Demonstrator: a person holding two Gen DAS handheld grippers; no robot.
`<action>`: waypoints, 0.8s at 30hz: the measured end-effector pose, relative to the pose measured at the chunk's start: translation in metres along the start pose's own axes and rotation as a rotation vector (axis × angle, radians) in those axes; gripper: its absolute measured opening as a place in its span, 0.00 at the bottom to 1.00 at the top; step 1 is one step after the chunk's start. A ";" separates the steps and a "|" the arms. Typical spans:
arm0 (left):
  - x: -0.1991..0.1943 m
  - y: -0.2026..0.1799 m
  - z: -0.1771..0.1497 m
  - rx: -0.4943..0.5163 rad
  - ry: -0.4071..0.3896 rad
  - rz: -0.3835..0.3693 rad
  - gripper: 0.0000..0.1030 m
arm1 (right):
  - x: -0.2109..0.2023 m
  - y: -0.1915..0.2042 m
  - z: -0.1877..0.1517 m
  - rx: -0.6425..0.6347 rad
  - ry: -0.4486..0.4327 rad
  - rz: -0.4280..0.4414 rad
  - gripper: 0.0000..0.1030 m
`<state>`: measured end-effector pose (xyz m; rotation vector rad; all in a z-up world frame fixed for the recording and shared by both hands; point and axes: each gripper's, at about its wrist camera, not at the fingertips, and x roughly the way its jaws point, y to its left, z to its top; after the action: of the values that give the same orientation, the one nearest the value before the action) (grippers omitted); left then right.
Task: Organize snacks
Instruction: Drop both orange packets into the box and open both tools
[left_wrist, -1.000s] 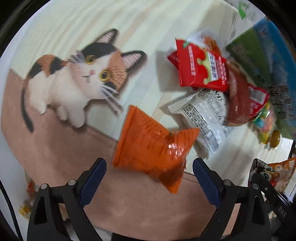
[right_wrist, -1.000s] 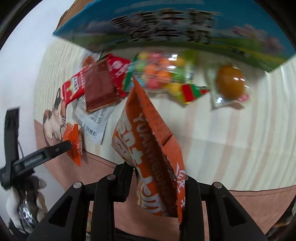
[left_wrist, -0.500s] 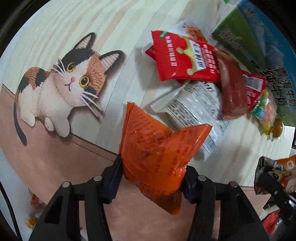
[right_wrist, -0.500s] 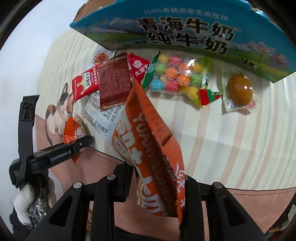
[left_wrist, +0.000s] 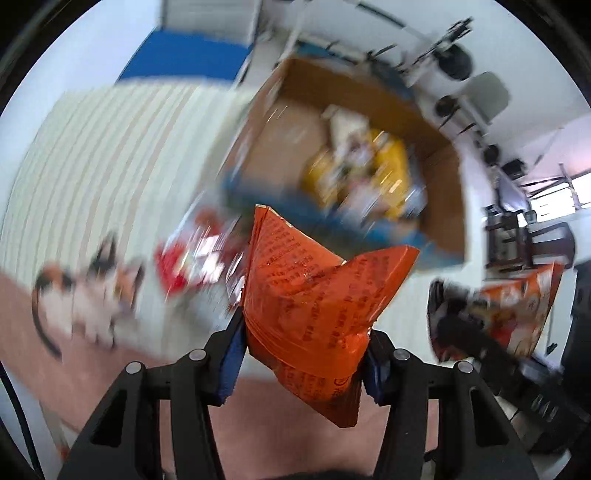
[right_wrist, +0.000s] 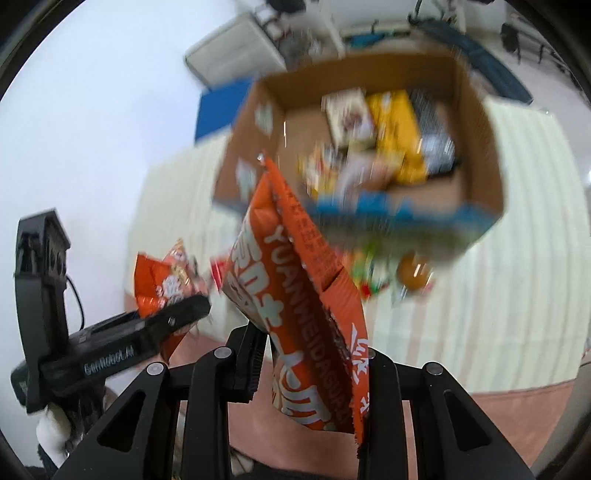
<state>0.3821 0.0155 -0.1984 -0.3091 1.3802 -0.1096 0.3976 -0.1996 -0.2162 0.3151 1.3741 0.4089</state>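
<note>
My left gripper (left_wrist: 301, 354) is shut on a small orange snack packet (left_wrist: 314, 295) and holds it in the air above the mat. My right gripper (right_wrist: 312, 360) is shut on a larger orange packet with white lettering (right_wrist: 303, 291), also lifted. An open cardboard box (left_wrist: 448, 192) with several snacks inside lies ahead; it shows in the right wrist view (right_wrist: 480, 122) too. The left gripper with its packet (right_wrist: 162, 280) shows at the left of the right wrist view. The right gripper's packet (left_wrist: 517, 302) shows at the right of the left wrist view.
Loose snacks lie blurred on the striped mat: red packets (left_wrist: 184, 258), a candy bag (right_wrist: 369, 266) and a round brown sweet (right_wrist: 413, 273) in front of the box. A cat picture (left_wrist: 92, 288) is on the mat. Chairs and equipment stand beyond the table.
Both grippers have risen and tilted up with their packets, so the box's open top and the room come into view. The left gripper closed on the small orange packet a second ago.
</note>
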 end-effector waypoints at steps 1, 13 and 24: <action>0.001 -0.012 0.016 0.020 -0.010 0.002 0.50 | -0.011 -0.001 0.011 0.004 -0.027 0.000 0.31; 0.072 -0.040 0.149 0.084 0.078 0.088 0.51 | 0.029 -0.068 0.108 0.225 -0.018 -0.090 0.31; 0.108 -0.029 0.147 0.061 0.172 0.105 0.52 | 0.074 -0.103 0.110 0.317 0.082 -0.149 0.35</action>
<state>0.5495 -0.0181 -0.2695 -0.1791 1.5580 -0.0925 0.5263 -0.2554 -0.3087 0.4561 1.5331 0.0793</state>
